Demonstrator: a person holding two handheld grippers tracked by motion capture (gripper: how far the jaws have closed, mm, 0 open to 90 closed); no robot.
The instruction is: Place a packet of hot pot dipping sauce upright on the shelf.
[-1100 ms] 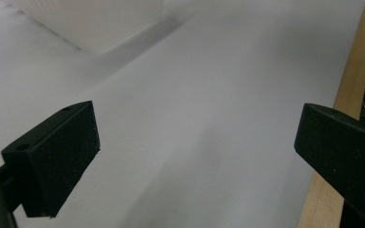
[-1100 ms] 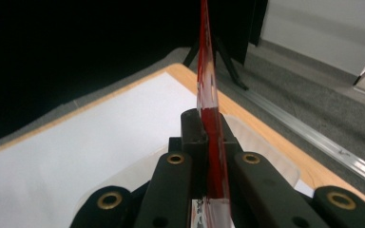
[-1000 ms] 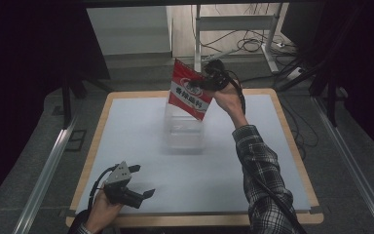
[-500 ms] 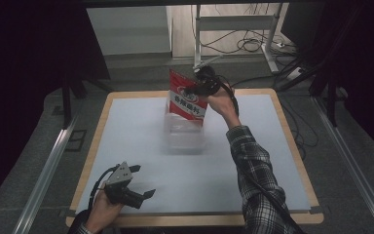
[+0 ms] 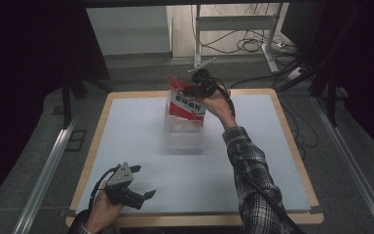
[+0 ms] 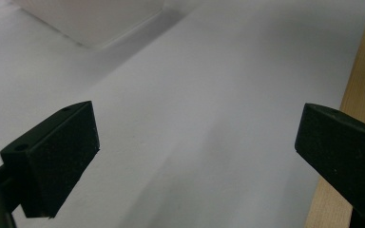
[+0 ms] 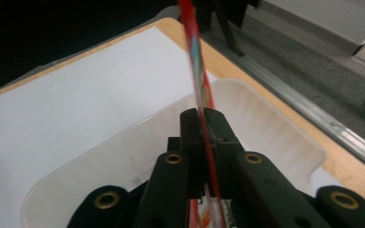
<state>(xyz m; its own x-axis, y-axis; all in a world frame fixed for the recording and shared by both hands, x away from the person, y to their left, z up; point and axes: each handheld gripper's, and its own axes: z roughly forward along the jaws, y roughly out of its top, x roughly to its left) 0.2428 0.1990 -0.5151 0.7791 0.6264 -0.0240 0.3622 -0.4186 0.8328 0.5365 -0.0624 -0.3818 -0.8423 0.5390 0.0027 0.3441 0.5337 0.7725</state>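
High view: my right claw (image 5: 195, 88) is closed on the upper edge of a red and white packet (image 5: 185, 101), which hangs upright from the grip with its lower part inside a clear plastic tub (image 5: 182, 135). The tub stands on the white sheet covering the counter (image 5: 292, 131), toward the far middle of it. My right forearm, in a checked sleeve (image 5: 253, 180), reaches in from the near right edge. My left claw (image 5: 139, 187) sits at the near left corner of the counter, well apart from tub and packet, its jaws spread wide with nothing between them; the grey three-cornered plate on top of it is visible. Left gripper view: both black jaws stand far apart over bare white sheet, gripping nothing. The wooden rim of the counter runs along the right edge of this view, and a pale box-like shape, probably the tub, shows at the top left, too blurred to confirm. Right gripper view: my right claw's jaws are pinched narrow on the thin edge of the packet (image 7: 196, 71), which rises straight up from between them. Beyond the jaws lies the open tub (image 7: 275, 123), its inside looking bare from this angle, with the white sheet to the left.
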